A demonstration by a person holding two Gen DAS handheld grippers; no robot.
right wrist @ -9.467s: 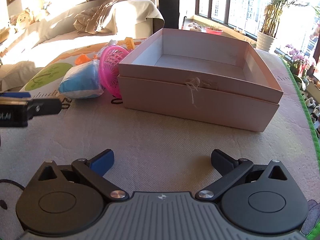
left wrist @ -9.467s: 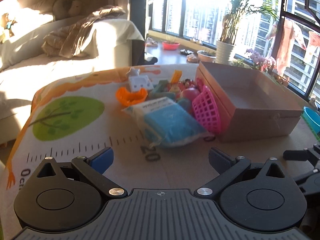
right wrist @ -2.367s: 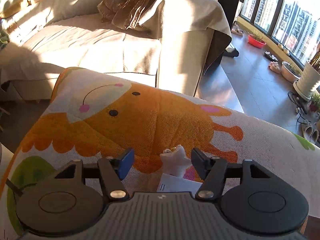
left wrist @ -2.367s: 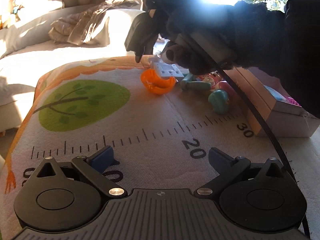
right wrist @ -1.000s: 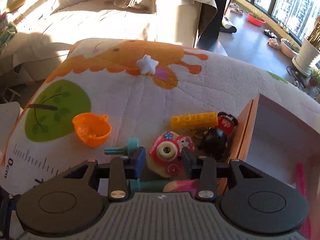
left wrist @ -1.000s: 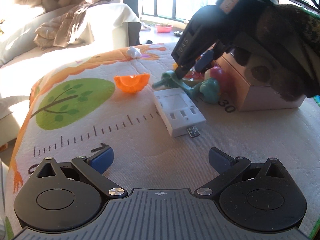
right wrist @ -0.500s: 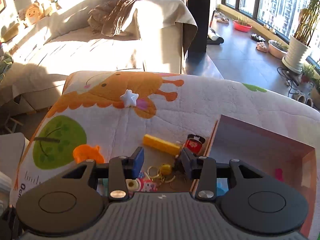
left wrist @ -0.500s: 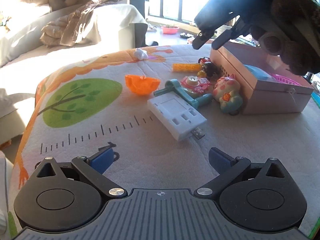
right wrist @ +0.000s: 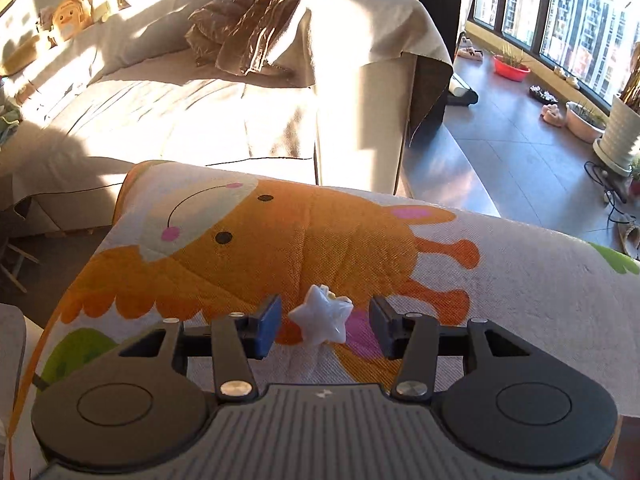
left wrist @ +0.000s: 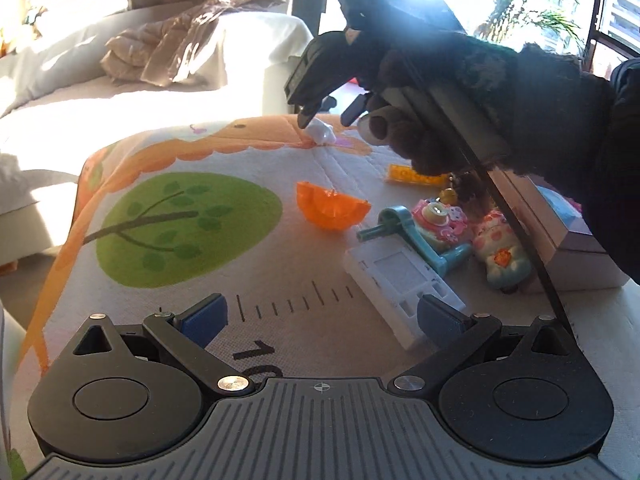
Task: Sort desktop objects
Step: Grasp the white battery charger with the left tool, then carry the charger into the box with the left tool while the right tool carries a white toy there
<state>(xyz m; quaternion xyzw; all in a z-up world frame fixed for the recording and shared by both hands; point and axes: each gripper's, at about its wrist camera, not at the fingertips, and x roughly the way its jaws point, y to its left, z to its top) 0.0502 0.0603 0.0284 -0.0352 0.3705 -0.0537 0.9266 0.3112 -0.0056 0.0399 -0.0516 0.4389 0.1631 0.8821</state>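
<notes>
A small white star (right wrist: 323, 318) lies on the orange giraffe print at the far end of the mat. My right gripper (right wrist: 325, 326) is open with one finger on each side of the star, not touching it; the left wrist view shows it (left wrist: 326, 114) over the star (left wrist: 320, 132). My left gripper (left wrist: 320, 314) is open and empty, low over the ruler print. Ahead of it lie a white adapter (left wrist: 400, 280), an orange half shell (left wrist: 330, 208), a teal crank toy (left wrist: 416, 236), a pink toy camera (left wrist: 438, 220), a pig figure (left wrist: 502, 256) and a yellow brick (left wrist: 412, 174).
The pink cardboard box (left wrist: 576, 256) stands at the right with a blue packet (left wrist: 564, 210) inside. A sofa with a brown jacket (right wrist: 272, 12) lies beyond the mat's far edge. Plant pots (right wrist: 618, 136) line the window at the right.
My right gripper has moved from above the toy pile near the box to the far end of the mat and come down around the white star. The left gripper shifted slightly left.
</notes>
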